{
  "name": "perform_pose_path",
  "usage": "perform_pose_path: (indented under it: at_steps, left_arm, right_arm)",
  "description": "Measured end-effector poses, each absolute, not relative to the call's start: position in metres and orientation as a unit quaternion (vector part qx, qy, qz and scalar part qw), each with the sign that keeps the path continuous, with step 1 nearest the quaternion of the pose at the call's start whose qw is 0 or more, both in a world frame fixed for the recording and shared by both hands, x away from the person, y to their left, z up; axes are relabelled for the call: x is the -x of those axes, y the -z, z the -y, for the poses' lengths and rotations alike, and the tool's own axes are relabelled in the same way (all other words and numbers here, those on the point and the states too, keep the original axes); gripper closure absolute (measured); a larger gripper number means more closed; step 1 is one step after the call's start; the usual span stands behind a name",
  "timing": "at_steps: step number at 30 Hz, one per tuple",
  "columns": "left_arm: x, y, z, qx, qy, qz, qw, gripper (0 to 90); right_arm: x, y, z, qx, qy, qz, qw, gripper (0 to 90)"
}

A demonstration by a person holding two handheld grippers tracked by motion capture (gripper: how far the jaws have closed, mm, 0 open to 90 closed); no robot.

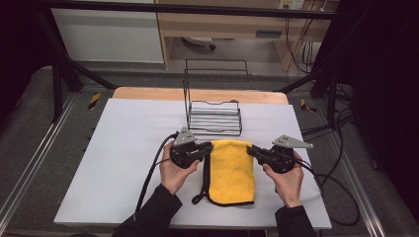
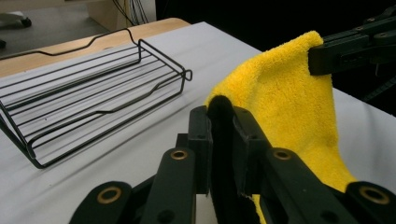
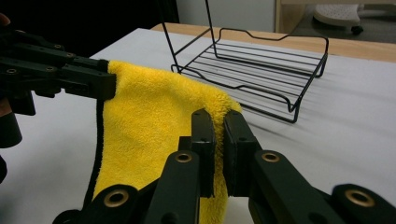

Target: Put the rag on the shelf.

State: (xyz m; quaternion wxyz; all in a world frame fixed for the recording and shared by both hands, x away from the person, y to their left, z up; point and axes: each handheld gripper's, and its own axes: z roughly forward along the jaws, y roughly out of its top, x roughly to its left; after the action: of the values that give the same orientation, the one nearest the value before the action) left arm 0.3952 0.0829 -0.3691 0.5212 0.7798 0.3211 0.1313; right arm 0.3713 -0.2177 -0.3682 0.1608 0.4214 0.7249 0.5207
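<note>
High view: your left claw [image 1: 205, 149] and right claw [image 1: 253, 150] each pinch a far corner of the yellow towel [image 1: 231, 170] at frame centre (near edge draped on the bench [image 1: 128, 148]); next, lift evenly toward the wire rack [image 1: 214, 118].

Yellow black-edged towel [image 1: 231, 170], far corners lifted

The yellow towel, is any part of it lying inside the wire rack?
No, the yellow towel is in front of the wire rack, apart from it.
</note>
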Motion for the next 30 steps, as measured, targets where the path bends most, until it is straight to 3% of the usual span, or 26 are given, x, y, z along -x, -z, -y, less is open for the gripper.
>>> perform_pose_path:
  at_steps: [30]
  left_arm:
    - [-0.381, 0.318, -0.09, -0.749, -0.178, -0.293, 0.566, 79.0]
  right_arm:
    - [-0.356, 0.321, 0.215, -0.388, -0.562, -0.699, 0.214, 85.3]
